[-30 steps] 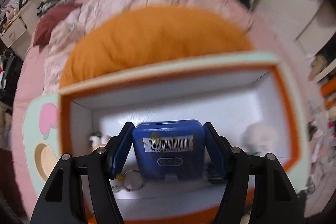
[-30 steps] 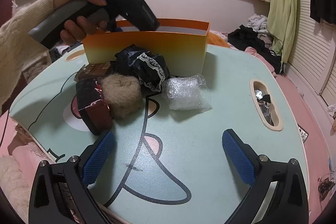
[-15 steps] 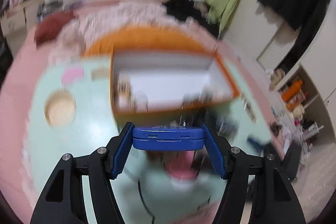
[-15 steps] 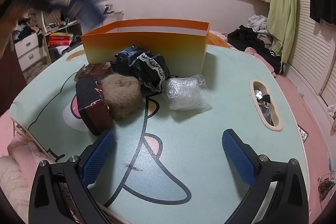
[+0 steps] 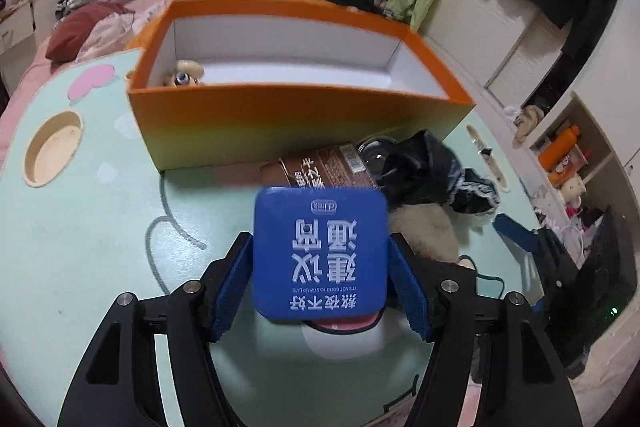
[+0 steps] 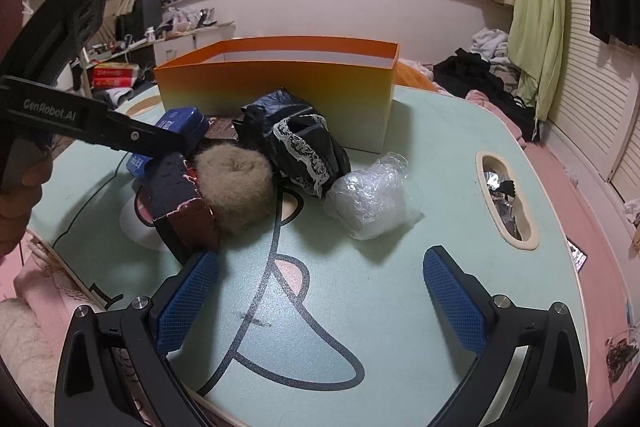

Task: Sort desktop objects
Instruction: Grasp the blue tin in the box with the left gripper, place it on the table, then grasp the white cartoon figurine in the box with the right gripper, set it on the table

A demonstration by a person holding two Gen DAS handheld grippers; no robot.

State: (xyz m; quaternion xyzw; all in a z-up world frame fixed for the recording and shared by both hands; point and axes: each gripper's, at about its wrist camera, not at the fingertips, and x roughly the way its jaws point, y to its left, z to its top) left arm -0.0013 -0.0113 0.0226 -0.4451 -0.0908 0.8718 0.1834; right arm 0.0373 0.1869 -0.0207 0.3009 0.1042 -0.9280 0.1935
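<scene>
Left gripper (image 5: 320,279) clamps the blue tin (image 5: 320,251) by its sides, lid up, above the table (image 5: 80,227) just short of the clutter. Carry step, I judge (right gripper (image 6: 320,303) idle, jaws apart, nothing between). Next: lift over the orange box (image 5: 280,123) wall beyond, then release inside.

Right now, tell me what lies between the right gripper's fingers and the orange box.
In the right wrist view: bare table, then the bubble-wrap bundle, black lace cloth and furry scrunchie before the orange box.
</scene>
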